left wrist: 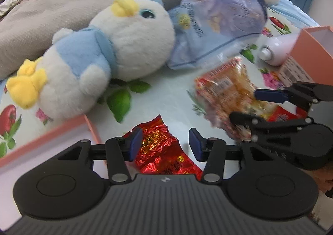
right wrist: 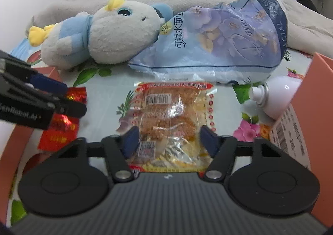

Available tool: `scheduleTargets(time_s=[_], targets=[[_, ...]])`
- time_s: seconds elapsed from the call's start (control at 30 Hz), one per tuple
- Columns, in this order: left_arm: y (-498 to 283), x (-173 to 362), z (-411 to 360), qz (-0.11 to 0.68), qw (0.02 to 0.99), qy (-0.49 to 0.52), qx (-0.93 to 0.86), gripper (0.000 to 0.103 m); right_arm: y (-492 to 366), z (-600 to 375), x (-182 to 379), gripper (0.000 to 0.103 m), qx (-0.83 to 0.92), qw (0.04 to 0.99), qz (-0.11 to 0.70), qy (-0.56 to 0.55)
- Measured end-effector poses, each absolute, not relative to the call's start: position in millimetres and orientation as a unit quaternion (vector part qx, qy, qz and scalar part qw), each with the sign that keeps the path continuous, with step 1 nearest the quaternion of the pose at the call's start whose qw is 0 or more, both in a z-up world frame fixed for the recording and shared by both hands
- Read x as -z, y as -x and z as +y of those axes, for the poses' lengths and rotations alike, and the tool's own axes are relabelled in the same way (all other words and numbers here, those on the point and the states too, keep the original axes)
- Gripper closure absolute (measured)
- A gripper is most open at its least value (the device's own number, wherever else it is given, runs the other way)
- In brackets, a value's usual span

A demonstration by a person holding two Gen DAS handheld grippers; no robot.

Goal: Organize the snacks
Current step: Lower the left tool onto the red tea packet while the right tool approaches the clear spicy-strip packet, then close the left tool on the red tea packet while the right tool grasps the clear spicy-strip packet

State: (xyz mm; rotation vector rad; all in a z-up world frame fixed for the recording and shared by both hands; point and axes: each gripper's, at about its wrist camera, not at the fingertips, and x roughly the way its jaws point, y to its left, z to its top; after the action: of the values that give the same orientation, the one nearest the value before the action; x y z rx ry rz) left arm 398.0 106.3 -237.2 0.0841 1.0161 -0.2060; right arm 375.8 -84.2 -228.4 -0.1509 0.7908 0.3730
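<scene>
A clear orange-filled snack packet (right wrist: 172, 122) lies flat beside a crinkled red foil packet (left wrist: 160, 149).

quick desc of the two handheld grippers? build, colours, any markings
Both look identical: left gripper and right gripper have matte black ribbed bodies, two round black discs, black linkage arms with silver pivot pins, and dark blue finger pads. White lettering runs along the left one's side in the right wrist view. No cables visible.
</scene>
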Motion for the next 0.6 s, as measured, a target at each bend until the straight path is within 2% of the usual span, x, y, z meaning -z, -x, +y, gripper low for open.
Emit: scheduleTargets(time_s=[0.03, 0.1, 0.13, 0.2, 0.6], targets=[[-395, 237, 105, 0.485, 0.868, -0.037, 0.098, 0.051, -374, -85, 227, 0.068, -0.180, 0.903, 0.383, 0.076], [-388, 237, 103, 0.483, 0.870, -0.030, 0.098, 0.052, -370, -88, 227, 0.087, -0.183, 0.900, 0.389, 0.073], [-384, 237, 104, 0.482, 0.871, -0.022, 0.095, 0.052, -368, -90, 227, 0.089, -0.184, 0.899, 0.392, 0.070], [-377, 237, 103, 0.480, 0.872, -0.013, 0.095, 0.052, -363, -90, 227, 0.093, -0.186, 0.897, 0.391, 0.082], [-331, 232, 83, 0.481, 0.871, 0.027, 0.098, 0.052, -315, -108, 227, 0.093, -0.201, 0.889, 0.395, 0.113]])
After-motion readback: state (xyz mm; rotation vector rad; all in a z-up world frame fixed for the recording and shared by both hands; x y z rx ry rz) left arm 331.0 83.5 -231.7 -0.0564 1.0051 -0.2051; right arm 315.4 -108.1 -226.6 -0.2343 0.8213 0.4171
